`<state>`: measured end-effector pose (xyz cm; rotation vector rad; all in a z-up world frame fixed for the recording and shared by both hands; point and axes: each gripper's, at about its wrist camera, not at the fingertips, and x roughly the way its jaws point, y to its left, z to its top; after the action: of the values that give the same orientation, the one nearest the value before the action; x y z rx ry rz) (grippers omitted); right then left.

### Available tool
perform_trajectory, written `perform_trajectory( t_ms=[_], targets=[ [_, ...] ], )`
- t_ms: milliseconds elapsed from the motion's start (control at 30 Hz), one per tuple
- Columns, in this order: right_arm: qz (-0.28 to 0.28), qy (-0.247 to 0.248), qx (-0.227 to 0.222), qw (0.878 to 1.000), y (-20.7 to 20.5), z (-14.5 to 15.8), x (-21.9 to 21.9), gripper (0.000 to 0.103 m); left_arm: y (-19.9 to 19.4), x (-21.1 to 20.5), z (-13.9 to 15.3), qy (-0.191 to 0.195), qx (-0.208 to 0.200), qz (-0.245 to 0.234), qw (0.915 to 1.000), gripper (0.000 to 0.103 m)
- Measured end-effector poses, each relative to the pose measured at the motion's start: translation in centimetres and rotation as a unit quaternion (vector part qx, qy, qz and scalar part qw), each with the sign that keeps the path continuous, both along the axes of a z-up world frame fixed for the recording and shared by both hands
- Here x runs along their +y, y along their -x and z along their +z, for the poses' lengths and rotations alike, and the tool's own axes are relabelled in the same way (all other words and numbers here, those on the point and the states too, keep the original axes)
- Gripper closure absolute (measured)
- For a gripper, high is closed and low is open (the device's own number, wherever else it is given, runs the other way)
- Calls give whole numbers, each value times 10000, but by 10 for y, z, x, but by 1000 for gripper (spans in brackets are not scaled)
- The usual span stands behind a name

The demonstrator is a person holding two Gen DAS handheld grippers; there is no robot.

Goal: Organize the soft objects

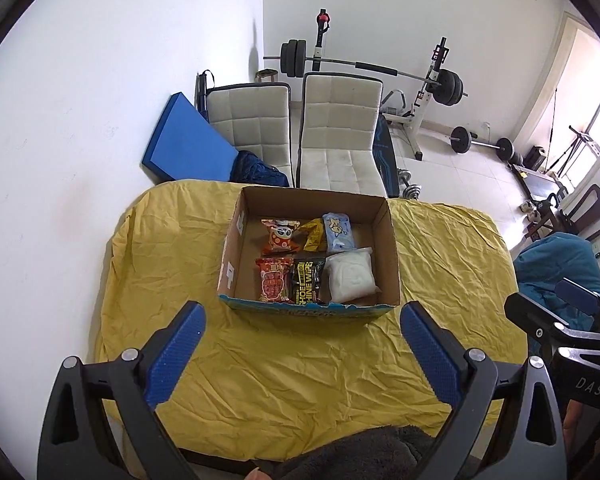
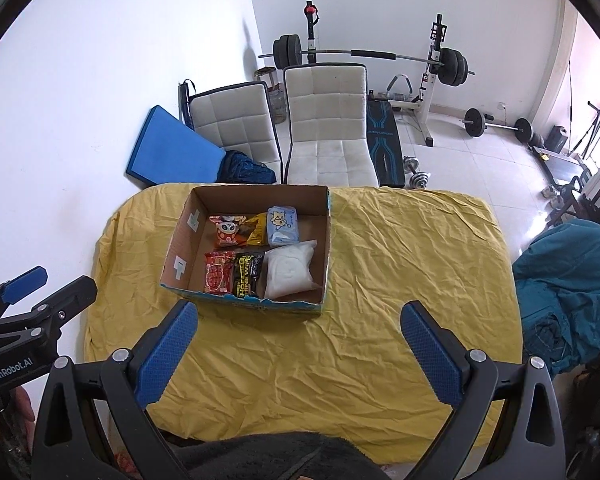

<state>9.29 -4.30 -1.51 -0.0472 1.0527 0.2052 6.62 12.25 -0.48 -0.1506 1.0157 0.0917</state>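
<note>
An open cardboard box (image 1: 390, 248) (image 2: 180, 240) stands on the yellow-covered table (image 1: 284, 368) (image 2: 400, 272). Inside lie soft packets in two rows: a panda snack bag (image 1: 280, 236) (image 2: 228, 231), a yellow packet (image 1: 315, 234), a light blue tissue pack (image 1: 339, 231) (image 2: 283, 225), a red packet (image 1: 273, 279) (image 2: 218, 272), black shoe-shine wipes (image 1: 306, 282) (image 2: 247, 275) and a white soft pack (image 1: 350, 276) (image 2: 290, 270). My left gripper (image 1: 302, 320) and right gripper (image 2: 300, 318) are both open and empty, held above the table in front of the box.
Two white padded chairs (image 1: 340, 136) (image 2: 324, 128) stand behind the table, with a blue mat (image 1: 184, 140) against the wall. A barbell rack (image 1: 432, 80), weights and a teal cloth (image 2: 564, 280) are to the right.
</note>
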Motion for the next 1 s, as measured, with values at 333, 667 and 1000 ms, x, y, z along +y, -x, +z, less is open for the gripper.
perform_trajectory(
  t_ms=[333,667,1000],
  targets=[
    [-197,149,6,9997,1,-5,-7,0,3,-1,-4,-26,-38,25,10000,3],
    [-329,217,21,9992,4,-8,-13,0,2,0,-4,-51,-84,68,9999,0],
    [-352,224,15,9991,5,-8,-16,0,1,-3,-6,-28,-68,28,10000,0]
  ],
)
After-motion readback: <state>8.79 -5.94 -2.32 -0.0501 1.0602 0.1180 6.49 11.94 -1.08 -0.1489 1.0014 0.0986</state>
